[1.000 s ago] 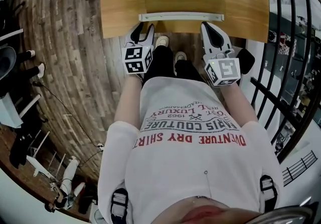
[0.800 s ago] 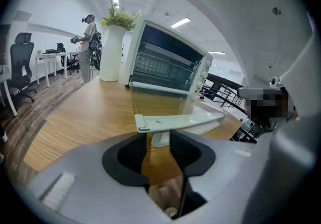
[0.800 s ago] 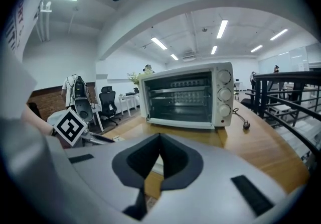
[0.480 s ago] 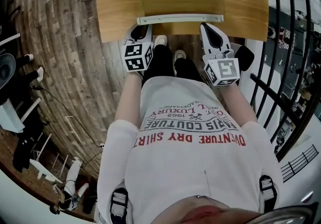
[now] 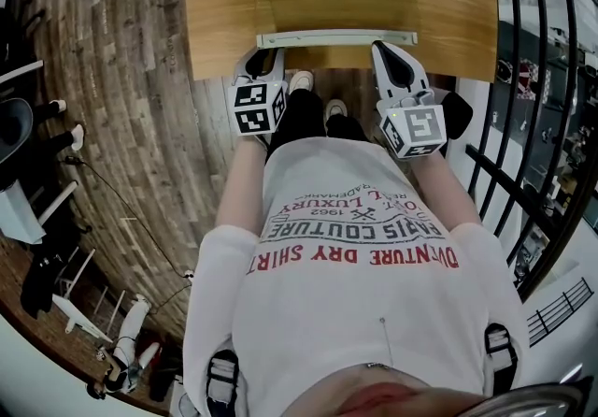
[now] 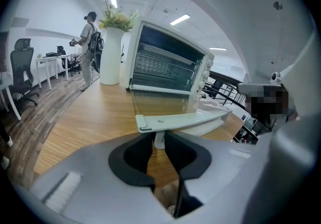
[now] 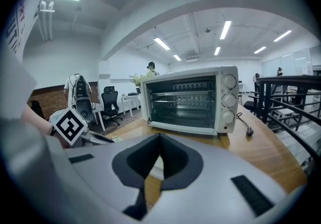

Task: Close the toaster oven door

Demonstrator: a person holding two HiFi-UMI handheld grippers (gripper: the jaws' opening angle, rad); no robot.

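We find both forearms extended, tools tipped downward at the worktop point(image 5: 224, 22) edge. The left tool point(image 6: 158, 138), jaws just closing, pinches the door handle point(image 6: 186, 119); the right tool point(image 7: 159, 136) is pressed together.

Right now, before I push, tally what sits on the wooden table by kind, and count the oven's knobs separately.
White toaster oven, glass door folded down: 1
Tall white vase of flowers: 1
Black power plug: 1
Total on the light wooden table: 3
Round white oven knobs: 3
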